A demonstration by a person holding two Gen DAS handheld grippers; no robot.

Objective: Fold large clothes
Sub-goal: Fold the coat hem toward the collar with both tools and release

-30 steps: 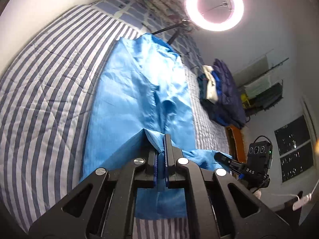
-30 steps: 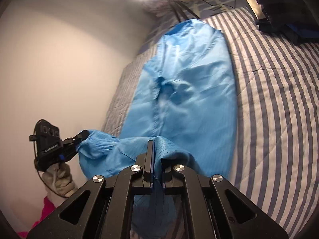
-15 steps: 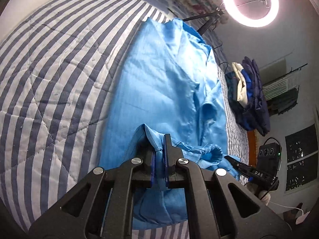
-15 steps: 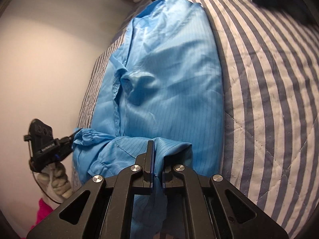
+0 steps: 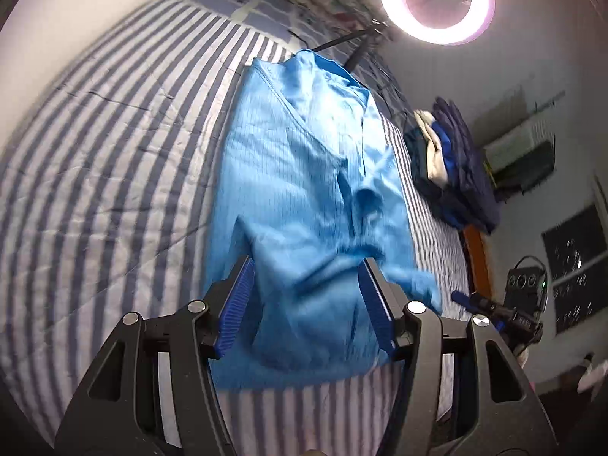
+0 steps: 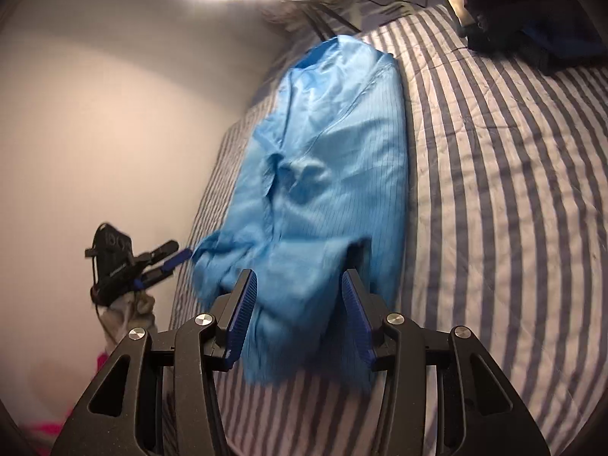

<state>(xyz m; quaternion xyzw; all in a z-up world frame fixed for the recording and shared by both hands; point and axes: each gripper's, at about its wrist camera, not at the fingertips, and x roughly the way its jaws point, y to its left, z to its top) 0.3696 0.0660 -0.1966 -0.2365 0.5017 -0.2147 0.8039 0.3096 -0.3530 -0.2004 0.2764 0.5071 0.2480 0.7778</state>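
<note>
Garment point(image 5: 304, 190) laid lengthwise on bed point(image 5: 95, 174), hem at 6 o'clock | left gripper point(image 5: 306, 304), right gripper point(image 6: 298, 311) just opened, nothing gripped | long folds judged done, cross-folds left.

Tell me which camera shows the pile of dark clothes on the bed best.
The left wrist view. There the pile of dark clothes shows whole, beside the blue garment on the striped bed. The right wrist view catches only its edge, cut off at the top corner.
</note>
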